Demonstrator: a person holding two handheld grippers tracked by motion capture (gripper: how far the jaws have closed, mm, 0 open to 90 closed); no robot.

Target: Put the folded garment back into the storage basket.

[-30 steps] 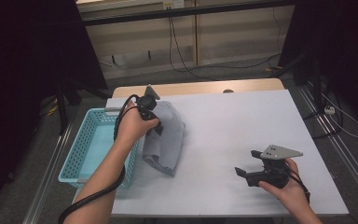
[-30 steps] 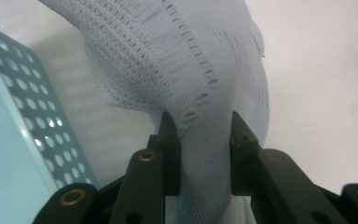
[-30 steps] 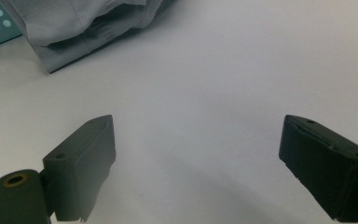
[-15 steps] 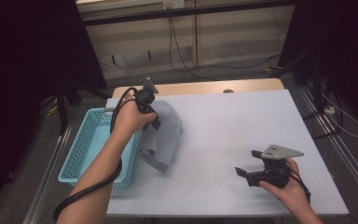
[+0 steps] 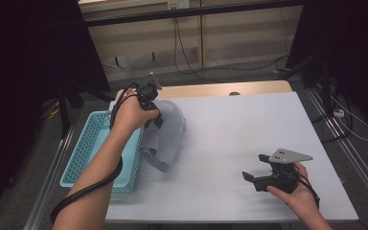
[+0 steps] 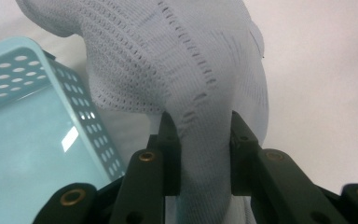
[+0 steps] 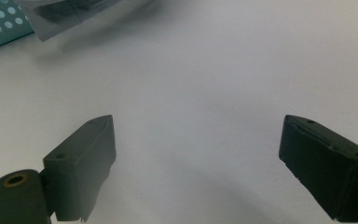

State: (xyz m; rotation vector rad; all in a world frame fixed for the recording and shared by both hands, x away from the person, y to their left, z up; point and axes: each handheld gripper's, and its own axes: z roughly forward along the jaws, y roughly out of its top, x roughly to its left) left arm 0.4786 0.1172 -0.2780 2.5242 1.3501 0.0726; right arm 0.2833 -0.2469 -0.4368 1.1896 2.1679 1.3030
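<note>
A pale grey-blue knit garment hangs from my left gripper at the table's left side, its lower end still near the tabletop beside the basket. In the left gripper view the jaws pinch a bunched fold of the garment, so the left gripper is shut on it. My right gripper rests low over the table's front right, held in a hand, its jaws wide apart. The right gripper view shows the right gripper open over bare white table with nothing between its fingers.
A turquoise perforated basket stands at the table's left edge, right beside the hanging garment; its wall is close in the left gripper view. The white table stretches between the two hands. Cables lie on the floor behind.
My left hand has risen, lifting the garment so it bunches and hangs higher off the table. The right hand has stayed put.
</note>
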